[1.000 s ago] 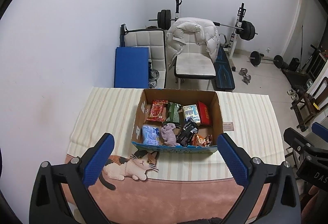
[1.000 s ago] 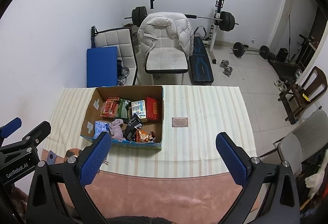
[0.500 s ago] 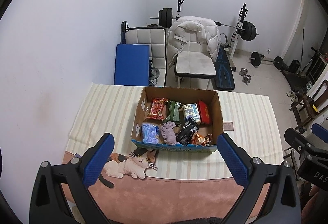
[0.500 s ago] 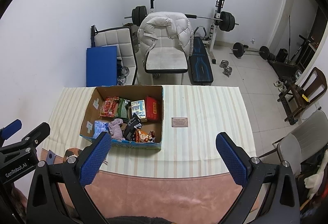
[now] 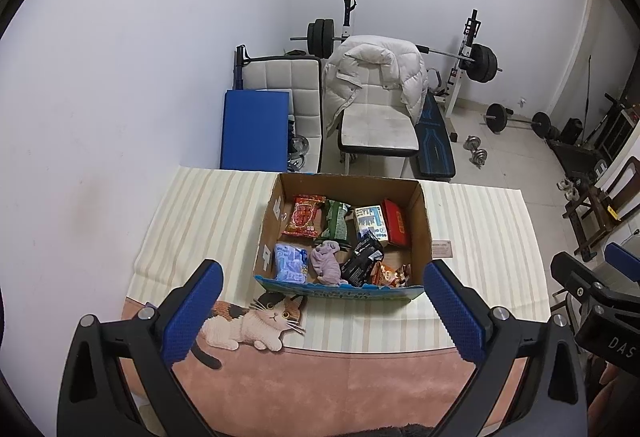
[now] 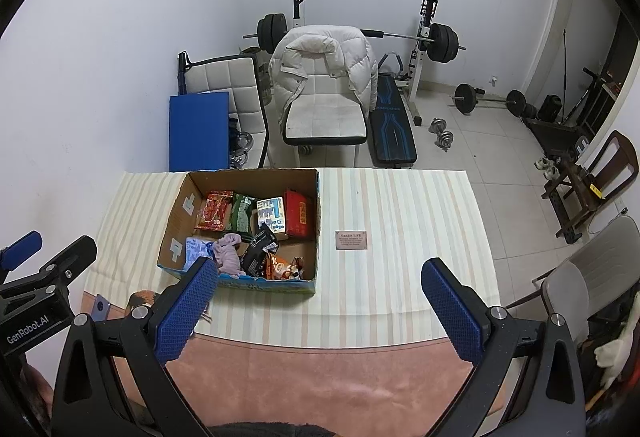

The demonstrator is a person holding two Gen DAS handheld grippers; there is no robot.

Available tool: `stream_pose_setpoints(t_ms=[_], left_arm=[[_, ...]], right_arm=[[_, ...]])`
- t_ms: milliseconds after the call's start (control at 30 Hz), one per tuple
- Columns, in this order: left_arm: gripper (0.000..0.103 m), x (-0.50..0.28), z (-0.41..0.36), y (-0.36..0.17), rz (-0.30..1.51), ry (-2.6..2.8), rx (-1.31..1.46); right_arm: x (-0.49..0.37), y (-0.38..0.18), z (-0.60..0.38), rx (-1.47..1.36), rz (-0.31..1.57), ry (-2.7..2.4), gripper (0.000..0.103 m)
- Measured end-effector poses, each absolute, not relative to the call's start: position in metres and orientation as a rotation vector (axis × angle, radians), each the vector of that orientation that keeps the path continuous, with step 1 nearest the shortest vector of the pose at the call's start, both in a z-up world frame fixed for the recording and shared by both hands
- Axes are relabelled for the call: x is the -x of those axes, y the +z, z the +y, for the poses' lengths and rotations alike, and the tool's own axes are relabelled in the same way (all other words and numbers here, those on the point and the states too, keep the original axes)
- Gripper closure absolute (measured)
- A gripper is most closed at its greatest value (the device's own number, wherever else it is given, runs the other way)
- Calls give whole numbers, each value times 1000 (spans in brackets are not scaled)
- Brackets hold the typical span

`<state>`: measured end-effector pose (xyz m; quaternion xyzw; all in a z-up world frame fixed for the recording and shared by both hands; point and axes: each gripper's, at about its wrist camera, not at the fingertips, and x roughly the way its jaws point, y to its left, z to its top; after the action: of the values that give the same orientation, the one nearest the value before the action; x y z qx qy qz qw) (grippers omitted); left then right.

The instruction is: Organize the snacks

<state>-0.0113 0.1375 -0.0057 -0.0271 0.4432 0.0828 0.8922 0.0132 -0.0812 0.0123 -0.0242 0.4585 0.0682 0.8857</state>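
Note:
An open cardboard box (image 5: 424, 221) (image 6: 176, 209) stands on the striped tablecloth (image 5: 200, 213) (image 6: 400, 205), holding several snack packs: a red pack (image 5: 303, 221), a green pack (image 5: 337, 225), a white-blue carton (image 5: 371, 224), a red box (image 5: 395, 222), a light-blue pack (image 5: 291, 263), a black pack (image 5: 362, 260) and an orange pack (image 5: 390, 275). My left gripper (image 5: 320, 311) hangs open above the table's near edge, short of the box. My right gripper (image 6: 320, 307) is open too, near the box's front right corner. Neither holds anything.
A small printed card (image 6: 351, 239) lies on the cloth right of the box. A cat picture (image 5: 256, 321) decorates the cloth's front. Behind the table stand a white chair with a padded jacket (image 5: 376, 77), a blue mat (image 5: 254, 129), a weight bench and barbells (image 5: 482, 63).
The left view has pulled back and tilted slightly, so the box sits a little lower in frame. The right view is almost unchanged. Both grippers stay open.

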Motion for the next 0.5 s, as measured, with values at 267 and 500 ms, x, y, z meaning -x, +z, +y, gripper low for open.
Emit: stream_pose_setpoints(t_ms=[267, 500], left_arm=[[0, 10, 135, -7, 924, 163, 57], [0, 10, 136, -9, 933, 162, 54]], right_arm=[[-13, 12, -81, 46, 955, 141, 0], [-13, 12, -81, 45, 957, 139, 0]])
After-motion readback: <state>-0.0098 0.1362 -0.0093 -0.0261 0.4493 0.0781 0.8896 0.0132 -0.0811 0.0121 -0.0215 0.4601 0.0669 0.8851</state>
